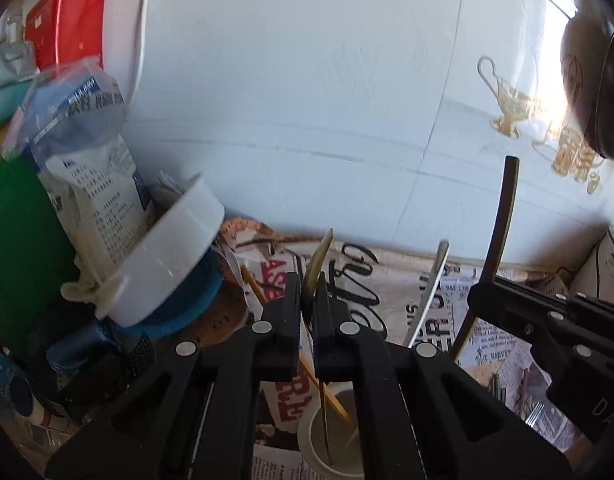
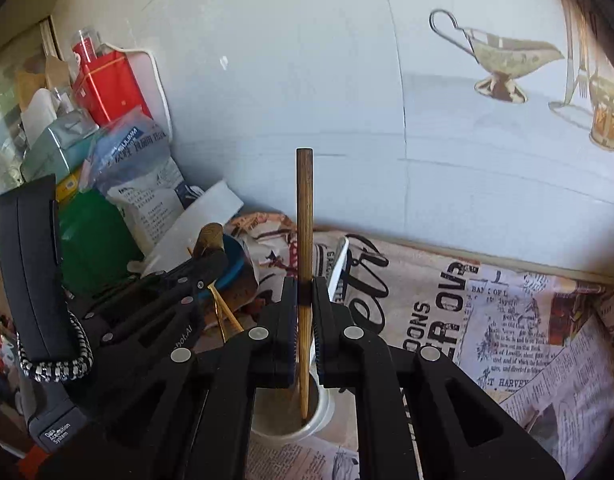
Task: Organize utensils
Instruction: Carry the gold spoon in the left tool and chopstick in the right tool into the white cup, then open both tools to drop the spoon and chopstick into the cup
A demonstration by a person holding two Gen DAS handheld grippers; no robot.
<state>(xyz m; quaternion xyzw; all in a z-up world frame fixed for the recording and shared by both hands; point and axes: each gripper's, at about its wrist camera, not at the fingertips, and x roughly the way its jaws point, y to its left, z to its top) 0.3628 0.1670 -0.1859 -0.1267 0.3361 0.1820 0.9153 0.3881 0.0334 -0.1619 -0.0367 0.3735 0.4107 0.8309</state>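
Wooden chopstick, slim gold utensil, perhaps spoon

The left black two-finger gripper is pointing forward and downward, its fingers pressing together on a thin golden utensil. The right black two-finger gripper is tilting downward at a similar angle, its fingers clamping a brown wooden stick that is standing nearly upright between them. The two grippers are hanging close beside each other, each showing in the other's view.
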